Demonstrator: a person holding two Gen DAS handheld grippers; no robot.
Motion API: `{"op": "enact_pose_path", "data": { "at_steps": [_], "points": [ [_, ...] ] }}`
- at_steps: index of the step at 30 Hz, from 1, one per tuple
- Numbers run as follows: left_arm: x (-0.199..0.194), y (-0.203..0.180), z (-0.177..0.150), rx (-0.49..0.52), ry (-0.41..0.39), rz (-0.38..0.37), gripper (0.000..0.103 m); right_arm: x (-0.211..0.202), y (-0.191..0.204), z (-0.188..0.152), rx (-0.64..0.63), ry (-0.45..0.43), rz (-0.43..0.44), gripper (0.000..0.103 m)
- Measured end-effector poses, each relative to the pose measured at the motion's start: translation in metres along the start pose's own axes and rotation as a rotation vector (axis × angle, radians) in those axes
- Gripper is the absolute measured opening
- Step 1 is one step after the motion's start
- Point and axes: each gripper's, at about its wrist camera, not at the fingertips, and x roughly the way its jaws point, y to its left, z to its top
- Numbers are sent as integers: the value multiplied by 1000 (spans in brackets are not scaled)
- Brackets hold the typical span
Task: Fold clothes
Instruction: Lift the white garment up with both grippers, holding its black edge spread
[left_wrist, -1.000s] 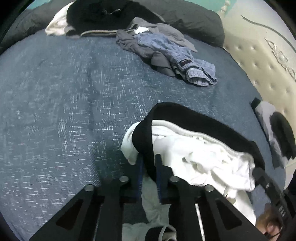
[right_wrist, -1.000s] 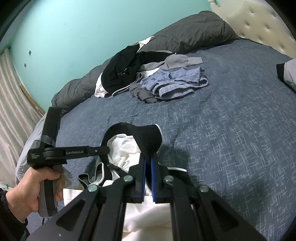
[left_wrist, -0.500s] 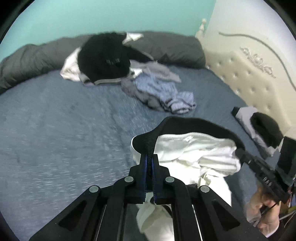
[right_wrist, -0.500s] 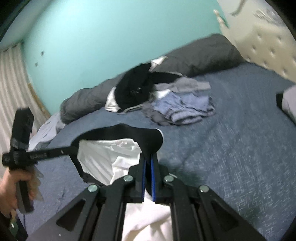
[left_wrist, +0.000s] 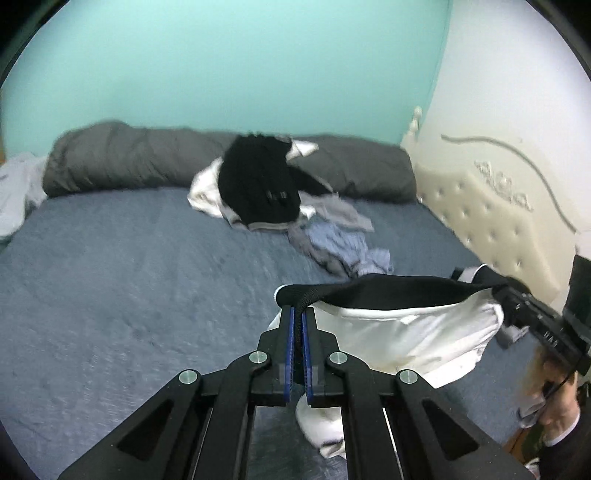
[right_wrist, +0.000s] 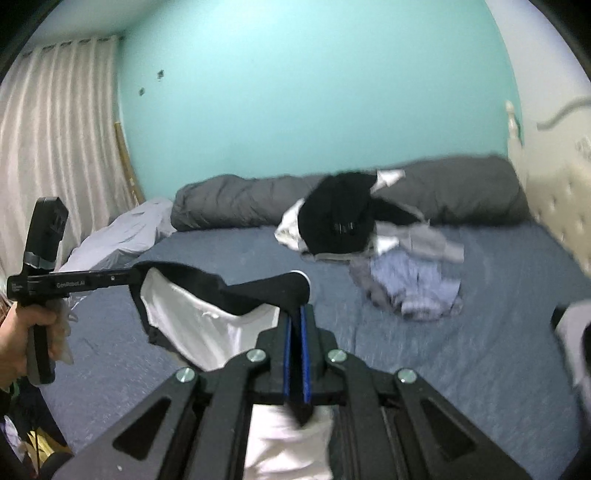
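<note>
**White garment held up by its black band, one set of tongs at each end**

The left gripper (left_wrist: 297, 314) has its blue-lined jaws pressed together on one end of the black band (left_wrist: 391, 293) of a white garment (left_wrist: 402, 332). The right gripper (right_wrist: 295, 314) is clamped the same way on the other end, so the band stretches between the two tongs and the white cloth hangs below it, clear of the blue bedspread (left_wrist: 129, 288) except perhaps at its lowest folds, which I cannot make out.

Seen from the right tongs, the left tool sits off to the left, held in a hand (right_wrist: 18, 332), and its side carries pale lettering that reads roughly "GenRobot.AI" (right_wrist: 70, 284). From the left tongs, the right tool shows at the far right edge with small white characters on it, too blurred to read.

Beyond both sets of tongs, well apart from them, a heap of clothes (left_wrist: 280, 206) lies on the bed: a black piece on top, grey and blue checked ones beside it. Behind that lies a rolled grey duvet (left_wrist: 122, 162) against the turquoise wall (left_wrist: 240, 74).
</note>
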Motion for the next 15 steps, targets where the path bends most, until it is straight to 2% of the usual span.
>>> {"op": "enact_pose_path", "data": {
  "at_steps": [6, 15],
  "points": [
    [-76, -4, 29, 11, -103, 5, 4, -59, 45, 65, -90, -79, -12, 4],
    [-191, -17, 69, 48, -240, 36, 4, -132, 104, 135, -213, -157, -40, 4]
  ]
}}
